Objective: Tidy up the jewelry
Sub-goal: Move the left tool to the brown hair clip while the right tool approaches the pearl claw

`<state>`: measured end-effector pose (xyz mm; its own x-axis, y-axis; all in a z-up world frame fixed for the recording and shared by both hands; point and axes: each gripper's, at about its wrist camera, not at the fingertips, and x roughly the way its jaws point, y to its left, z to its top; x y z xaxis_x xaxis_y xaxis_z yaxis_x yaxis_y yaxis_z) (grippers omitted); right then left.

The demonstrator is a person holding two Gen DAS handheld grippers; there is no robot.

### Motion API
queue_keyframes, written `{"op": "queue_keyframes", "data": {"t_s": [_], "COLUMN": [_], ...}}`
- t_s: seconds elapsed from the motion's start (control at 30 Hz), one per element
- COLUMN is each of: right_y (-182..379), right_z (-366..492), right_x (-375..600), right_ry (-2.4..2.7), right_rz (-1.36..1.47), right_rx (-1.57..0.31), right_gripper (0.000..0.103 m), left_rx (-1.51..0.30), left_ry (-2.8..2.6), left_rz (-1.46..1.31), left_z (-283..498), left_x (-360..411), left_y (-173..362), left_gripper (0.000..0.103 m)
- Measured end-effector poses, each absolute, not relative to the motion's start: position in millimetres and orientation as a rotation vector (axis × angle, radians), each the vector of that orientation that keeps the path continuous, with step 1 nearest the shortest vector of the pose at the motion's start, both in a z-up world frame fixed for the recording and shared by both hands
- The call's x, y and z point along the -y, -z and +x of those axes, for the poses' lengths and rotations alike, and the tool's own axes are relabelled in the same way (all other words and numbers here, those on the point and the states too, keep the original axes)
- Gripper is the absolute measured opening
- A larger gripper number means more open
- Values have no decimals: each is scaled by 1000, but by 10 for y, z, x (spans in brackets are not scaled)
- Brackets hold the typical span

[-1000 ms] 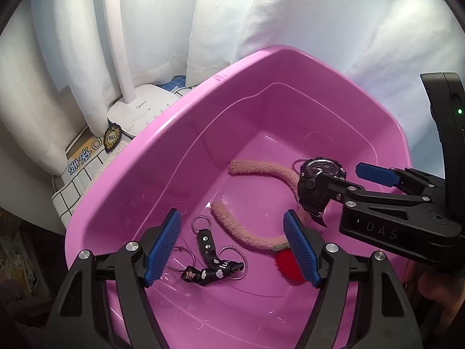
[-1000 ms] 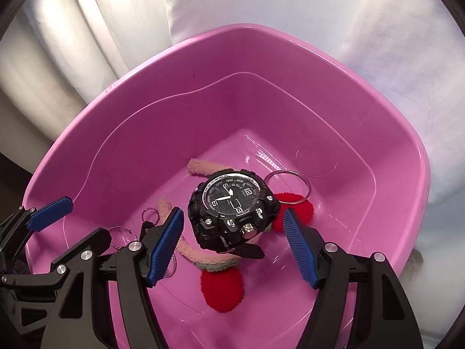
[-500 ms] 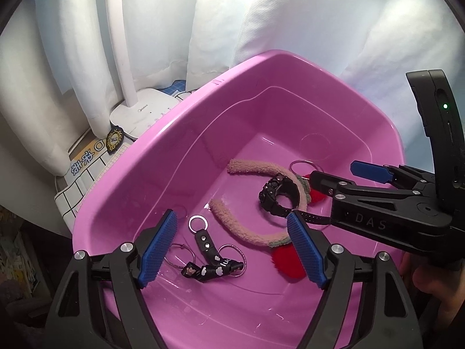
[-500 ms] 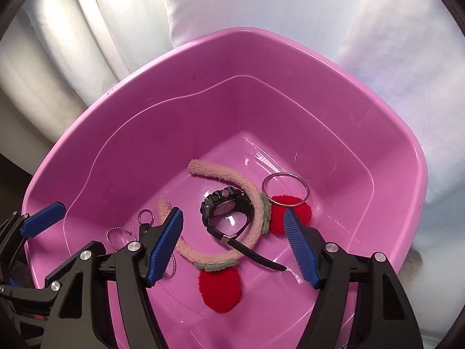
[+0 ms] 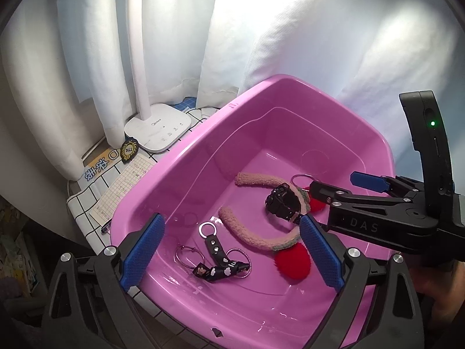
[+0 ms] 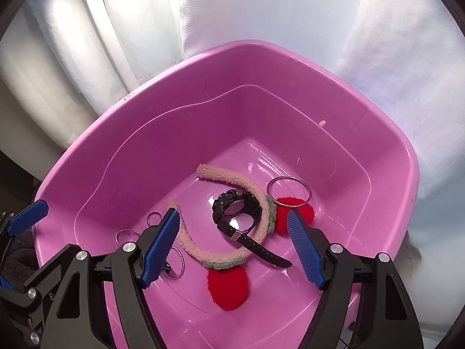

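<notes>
- Jewelry lies gathered on the floor of a pink plastic wash basin [image 6: 386, 157], which stands on a white tablecloth with a black grid [image 5: 87, 200] before white curtains [image 5: 261, 29].
- Black chunky digital wristwatch [image 6: 237, 208] rests on its side inside the curve of a fuzzy beige headband with two red pom-pom ears [image 6: 200, 250]; its strap runs out across the headband's lower end toward the near wall.
- Thin silver bangle [image 6: 289, 190] lies flat at the far end of the headband, overlapping the farther red pom-pom.
- Black strap keychain with small white charms and metal rings [image 5: 216, 254] sits nearer the left wall of the basin, well apart from the watch, with a loose wire hoop [image 5: 189, 257] touching it.
- Right gripper [image 6: 234, 244], black with blue ribbed pads, hangs above the watch and headband; its jaws have just been opening and stand released, nothing pressed between them, the watch lying free on the basin floor below.
- Left gripper [image 5: 231, 251] hovers over the near left part of the basin, above the keychain; its jaws too have just been opening wider and are spread with nothing in their grasp.
- In the left wrist view the right gripper reaches in from the right edge, its fingertips just above the watch, a green light glowing on its body.
- White desk lamp base [image 5: 158, 131] stands on the cloth behind the basin's left corner, beside a black and gold embroidered badge [image 5: 128, 150] and a sheet of squared paper [image 5: 122, 186].
</notes>
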<state>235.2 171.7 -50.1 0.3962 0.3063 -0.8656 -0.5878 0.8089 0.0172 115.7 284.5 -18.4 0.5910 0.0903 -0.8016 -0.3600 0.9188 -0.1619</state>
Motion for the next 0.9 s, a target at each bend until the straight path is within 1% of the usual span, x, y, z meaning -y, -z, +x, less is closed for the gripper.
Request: {"op": "queue_keyframes", "data": {"t_s": [0.2,0.47,0.7,0.9], "right_y": [407,137,-130,-260], "right_z": [2279,2044,1755,1413], "right_x": [-1689,-1491,-1072,-521], "right_ry": [-589,-631,-664,-670], "right_rz": [-314,-299,-252,-215], "right_rx": [-996,-911,-838,-778], "right_gripper": [76,76,76,76], "left_rx": [-883,-824,-773,-714], "left_ry": [-266,-292,-329,-348], "left_rz": [-331,-315,-319,-314], "left_z": [1030,753,423,73], "left_x": [-2837,-2724,-2509,-2238], "left_y": [109,-123,-339,-471], "left_gripper": [94,94,94,95]}}
